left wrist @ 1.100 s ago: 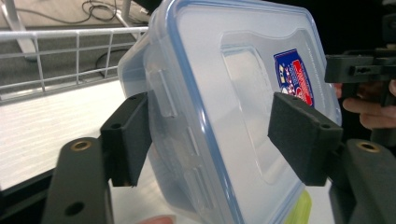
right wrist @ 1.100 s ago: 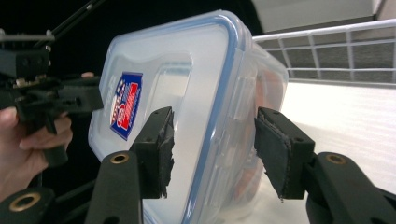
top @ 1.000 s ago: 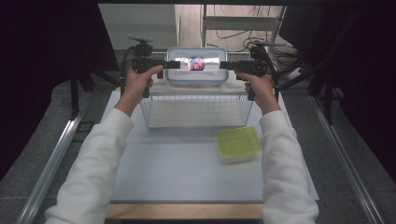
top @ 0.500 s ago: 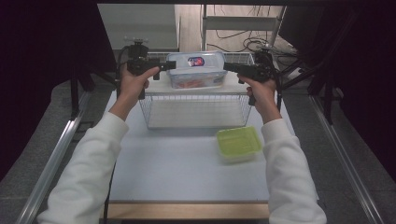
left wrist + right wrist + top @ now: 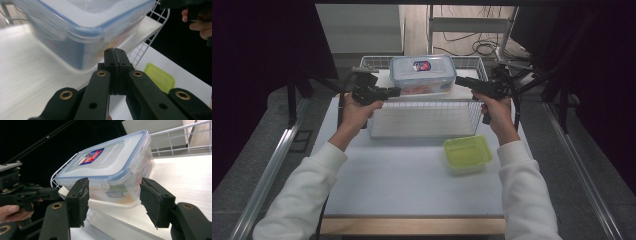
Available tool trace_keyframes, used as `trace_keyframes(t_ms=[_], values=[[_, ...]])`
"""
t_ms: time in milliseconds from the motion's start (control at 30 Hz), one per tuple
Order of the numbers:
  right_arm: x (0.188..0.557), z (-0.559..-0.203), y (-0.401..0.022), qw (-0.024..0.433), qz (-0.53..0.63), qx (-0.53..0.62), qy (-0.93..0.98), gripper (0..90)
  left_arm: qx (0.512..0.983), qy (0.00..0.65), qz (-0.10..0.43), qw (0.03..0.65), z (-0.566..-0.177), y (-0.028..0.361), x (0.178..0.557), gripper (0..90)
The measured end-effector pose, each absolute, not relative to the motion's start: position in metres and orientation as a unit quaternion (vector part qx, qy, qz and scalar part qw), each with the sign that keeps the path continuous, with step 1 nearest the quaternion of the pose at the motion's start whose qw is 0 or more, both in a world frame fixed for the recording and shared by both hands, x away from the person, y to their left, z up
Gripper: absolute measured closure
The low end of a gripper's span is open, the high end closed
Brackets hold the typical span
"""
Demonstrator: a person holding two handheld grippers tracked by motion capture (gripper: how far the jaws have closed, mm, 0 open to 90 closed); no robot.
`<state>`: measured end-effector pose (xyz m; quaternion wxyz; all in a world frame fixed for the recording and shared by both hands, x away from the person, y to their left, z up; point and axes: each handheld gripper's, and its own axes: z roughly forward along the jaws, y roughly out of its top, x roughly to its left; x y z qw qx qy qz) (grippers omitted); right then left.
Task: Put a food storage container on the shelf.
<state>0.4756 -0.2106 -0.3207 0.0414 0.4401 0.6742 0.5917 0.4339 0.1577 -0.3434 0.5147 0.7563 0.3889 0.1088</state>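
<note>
A clear food box (image 5: 423, 75) with a blue-edged lid and a red sticker rests in the far part of a white wire basket (image 5: 422, 106). My left gripper (image 5: 396, 91) sits at the box's left end; its jaws have just been closing and now meet with nothing between them (image 5: 115, 53), the box (image 5: 82, 25) just beyond. My right gripper (image 5: 458, 80) is at the box's right end; its jaws have just been opening and stand apart (image 5: 115, 185), their pads clear of the box (image 5: 107, 165).
A green plastic tub (image 5: 467, 154) lies on the white tabletop (image 5: 402, 185) in front of the basket's right corner, also seen as the green tub (image 5: 158, 77). Basket wires (image 5: 175, 132) rise behind the box. Metal rails run along both table sides.
The box was carried between both grippers from above the basket's front to its far part and set down. Both grippers let go and drew back. The left jaws shut.
</note>
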Motion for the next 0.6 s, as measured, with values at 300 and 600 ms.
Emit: trace_keyframes(t_ms=[300, 600], values=[[0.470, -0.326, -0.216, 0.041, 0.591, 0.432, 0.680, 40.5, 0.749, 0.406, 0.102, 0.513, -0.351, 0.147, 0.451, 90.0], [0.465, -0.325, -0.215, 0.037, 0.592, 0.421, 0.686, 40.2, 0.742, 0.421, 0.103, 0.511, -0.350, 0.154, 0.457, 89.9]])
